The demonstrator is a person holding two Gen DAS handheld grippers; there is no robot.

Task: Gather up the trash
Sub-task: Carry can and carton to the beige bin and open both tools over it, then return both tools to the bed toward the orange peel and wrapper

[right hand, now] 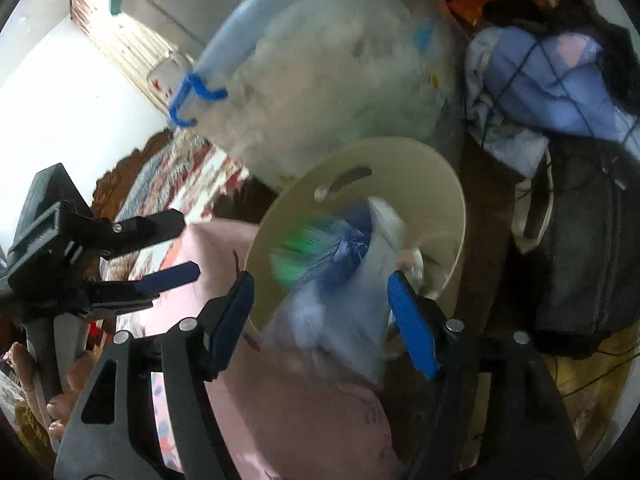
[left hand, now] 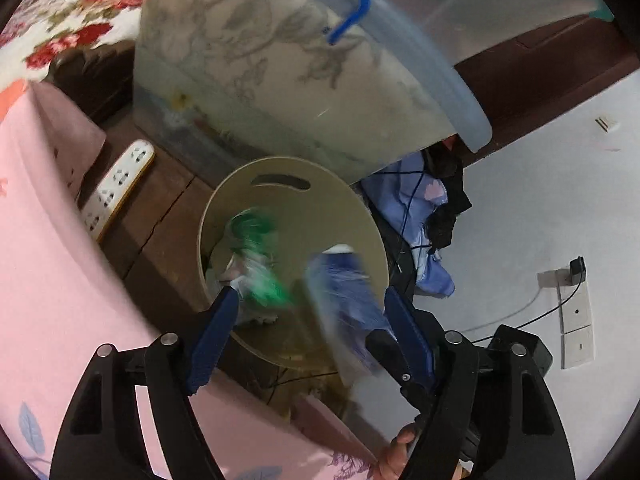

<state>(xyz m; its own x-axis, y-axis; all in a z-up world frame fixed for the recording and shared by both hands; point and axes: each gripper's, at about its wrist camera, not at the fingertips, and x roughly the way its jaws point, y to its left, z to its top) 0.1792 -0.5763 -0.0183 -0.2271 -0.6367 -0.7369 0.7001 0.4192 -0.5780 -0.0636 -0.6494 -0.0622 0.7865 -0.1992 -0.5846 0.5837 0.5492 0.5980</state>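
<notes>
A cluttered bedroom corner: white wall, dark wooden furniture (left hand: pixel 160 216) carrying a white power strip (left hand: pixel 120 184), and a pink bedsheet (left hand: pixel 60 280) along the near edge. A translucent storage tub (left hand: pixel 280 80) with a blue clip handle (left hand: pixel 352 4) stands behind a round beige waste bin (left hand: pixel 300 200); beside them sits a heap of blue and black clothes (left hand: pixel 432 216), with a wall socket (left hand: pixel 576 312) farther off.

I have both tongs over the bin. My left tongs (left hand: pixel 308 304) stand apart, nothing pressed between the blue pads; a green-and-white wrapper (left hand: pixel 260 264) lies blurred just beyond the left pad, inside the bin's mouth. My right tongs (right hand: pixel 320 292) also stand apart, and a blue-and-white plastic bag (right hand: pixel 340 280) shows between the fingers, too smeared for me to tell whether either pad touches it.

From the right wrist, the bag's long axis runs from the near rim up and away into the bin, its white end (right hand: pixel 384 216) pointing toward the far wall below the handle slot (right hand: pixel 352 178). From the left wrist the same bag slants upper-left to lower-right across the bin's rim. The wrapper's own lie is too blurred to give.
</notes>
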